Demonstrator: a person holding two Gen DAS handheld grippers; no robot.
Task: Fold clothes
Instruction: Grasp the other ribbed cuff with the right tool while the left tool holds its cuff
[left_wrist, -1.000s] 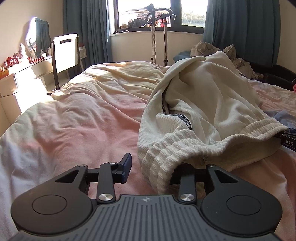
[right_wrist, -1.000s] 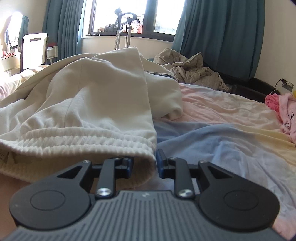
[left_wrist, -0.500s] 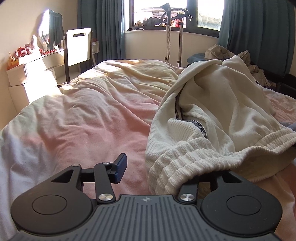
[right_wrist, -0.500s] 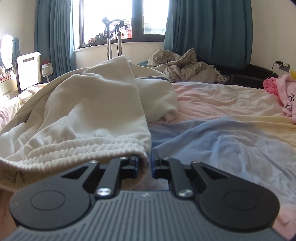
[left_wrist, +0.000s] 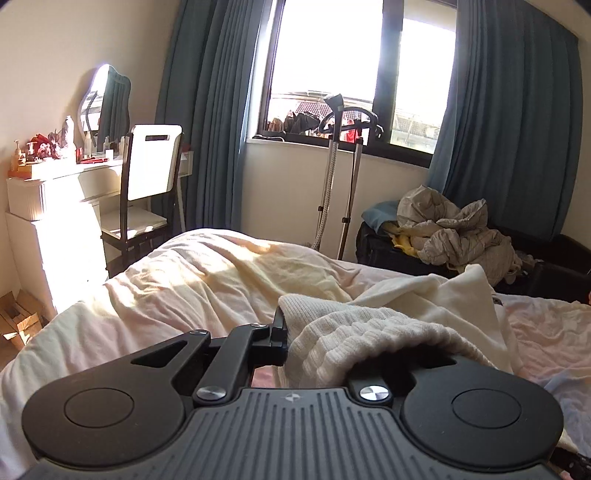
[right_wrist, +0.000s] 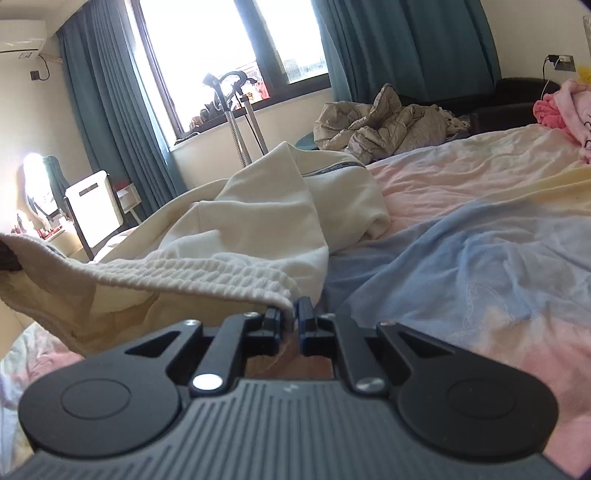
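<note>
A cream sweatshirt (right_wrist: 258, 221) with a ribbed hem lies on the bed (right_wrist: 480, 229). In the left wrist view my left gripper (left_wrist: 291, 328) is shut on the ribbed hem (left_wrist: 362, 332), which drapes over and hides its right finger. In the right wrist view my right gripper (right_wrist: 291, 314) is shut on the other end of the ribbed hem (right_wrist: 207, 273), the corner pinched between its pads. The hem is lifted off the bed and stretches leftward to a dark shape at the frame's edge. The rest of the garment still rests on the bed.
A crumpled grey quilt (left_wrist: 454, 229) is heaped beyond the bed near the window. A garment steamer stand (left_wrist: 332, 177), a white chair (left_wrist: 147, 184) and a dresser (left_wrist: 48, 206) stand at the far left. Pink clothing (right_wrist: 565, 103) lies at the bed's far right.
My left gripper closed on the ribbed hem and rose, tilting its view up toward the window. My right gripper tightened on the hem, lifted slightly and rolled, so its view now tilts.
</note>
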